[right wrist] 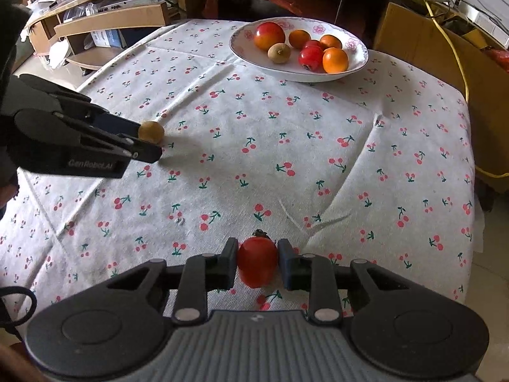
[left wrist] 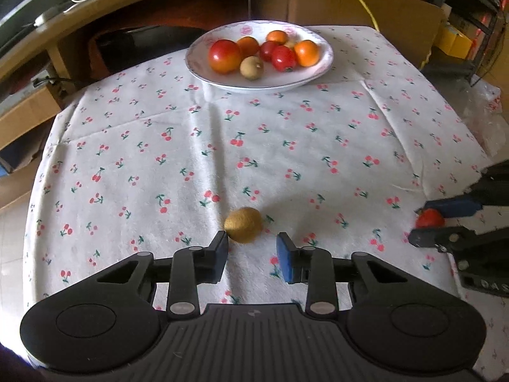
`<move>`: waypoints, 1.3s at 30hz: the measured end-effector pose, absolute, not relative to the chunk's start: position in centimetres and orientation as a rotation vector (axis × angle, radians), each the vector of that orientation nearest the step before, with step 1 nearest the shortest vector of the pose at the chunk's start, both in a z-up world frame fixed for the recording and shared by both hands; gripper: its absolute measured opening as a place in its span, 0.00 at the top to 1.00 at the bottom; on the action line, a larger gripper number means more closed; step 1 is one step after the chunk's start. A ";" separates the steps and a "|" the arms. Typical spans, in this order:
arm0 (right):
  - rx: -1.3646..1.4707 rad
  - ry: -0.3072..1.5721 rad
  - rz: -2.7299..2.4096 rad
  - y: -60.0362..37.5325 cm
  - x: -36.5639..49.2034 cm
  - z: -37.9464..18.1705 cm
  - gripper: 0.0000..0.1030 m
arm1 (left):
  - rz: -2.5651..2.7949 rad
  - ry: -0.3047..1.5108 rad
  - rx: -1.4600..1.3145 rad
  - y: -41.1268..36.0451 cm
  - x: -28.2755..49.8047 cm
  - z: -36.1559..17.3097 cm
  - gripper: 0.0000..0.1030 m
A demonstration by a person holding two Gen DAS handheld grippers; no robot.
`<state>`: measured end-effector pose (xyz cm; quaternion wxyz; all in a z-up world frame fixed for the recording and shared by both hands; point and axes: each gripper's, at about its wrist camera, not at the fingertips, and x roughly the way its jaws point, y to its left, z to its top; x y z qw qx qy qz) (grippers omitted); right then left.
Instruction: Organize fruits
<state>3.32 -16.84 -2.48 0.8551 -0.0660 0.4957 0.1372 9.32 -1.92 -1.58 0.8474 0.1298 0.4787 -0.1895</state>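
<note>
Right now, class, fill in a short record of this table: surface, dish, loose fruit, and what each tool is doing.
surface: cherry-print tablecloth
dish: floral-rimmed plate holding red, orange and brown fruits
loose fruit: brown fruit; red tomato
left tool: open, left pad by the brown fruit, right pad clear of it
right tool: shut on the red tomato

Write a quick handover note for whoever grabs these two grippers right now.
Right gripper: shut on a red tomato, low over the tablecloth.
Left gripper: open around the brown fruit; the left finger touches it, the other is apart.
Plate at the far edge holds seven or so fruits.
Done: most fruit plated.
Left: grip the brown fruit, carry both to the plate.
</note>
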 end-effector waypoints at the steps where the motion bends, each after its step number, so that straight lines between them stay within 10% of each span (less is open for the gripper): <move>1: -0.138 1.042 0.290 -16.9 3.3 -2.5 0.74 | -0.405 1.013 0.271 -1.9 9.1 -1.5 0.60; 16: -0.098 1.049 0.291 -17.2 3.5 -2.6 0.73 | -0.374 1.013 0.240 -1.4 9.5 -0.6 0.31; 27: -0.095 1.046 0.286 -17.2 3.5 -2.6 0.73 | -0.345 0.997 0.288 -2.7 10.2 -2.0 0.68; 39: -0.100 1.037 0.303 -17.4 3.0 -2.4 0.74 | -0.467 1.012 0.285 -3.8 7.4 -0.7 0.71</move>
